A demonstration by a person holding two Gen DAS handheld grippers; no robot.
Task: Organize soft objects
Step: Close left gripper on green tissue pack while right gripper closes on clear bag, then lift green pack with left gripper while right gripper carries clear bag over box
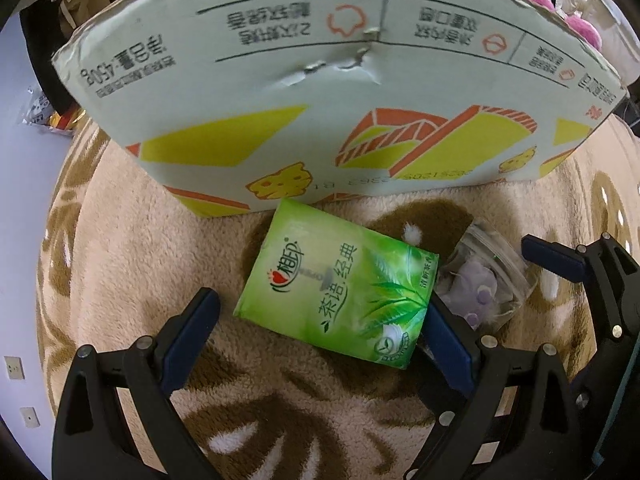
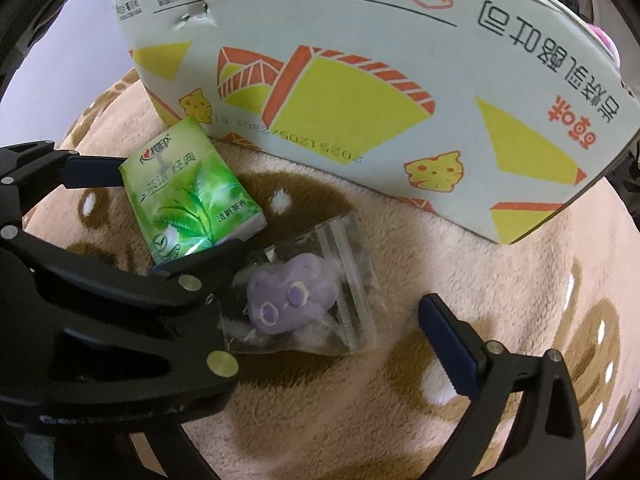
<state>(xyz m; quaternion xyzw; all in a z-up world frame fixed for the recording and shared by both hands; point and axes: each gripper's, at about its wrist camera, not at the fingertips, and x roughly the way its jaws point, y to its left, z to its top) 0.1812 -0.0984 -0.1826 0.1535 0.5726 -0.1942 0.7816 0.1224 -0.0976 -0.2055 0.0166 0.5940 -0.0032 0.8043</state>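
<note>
Tissue pack [image 1: 336,284], glossy green with leaf print, is straddled mid-frame by the wide-open, empty left gripper [image 1: 320,320]; the right gripper [image 2: 332,312] is likewise spread, empty.

The tissue pack [image 1: 336,284] at the centre of the left wrist view is bright green, printed with darker green tea leaves, white characters and a small red heart mark; the cardboard box [image 1: 320,92] across the top of the frame is pale grey-white, patterned with yellow wedges outlined in orange, small yellow cheese shapes and black upside-down characters; the fleece blanket [image 1: 132,248] below is cream with brown leaf-like blotches and white dots; the plastic bag [image 2: 320,288] at the centre of the right wrist view is clear, and the soft toy [image 2: 288,300] inside is lilac with darker purple, white-ringed spots; both grippers' fingers [image 1: 192,324] are black with dark blue pads.
</note>
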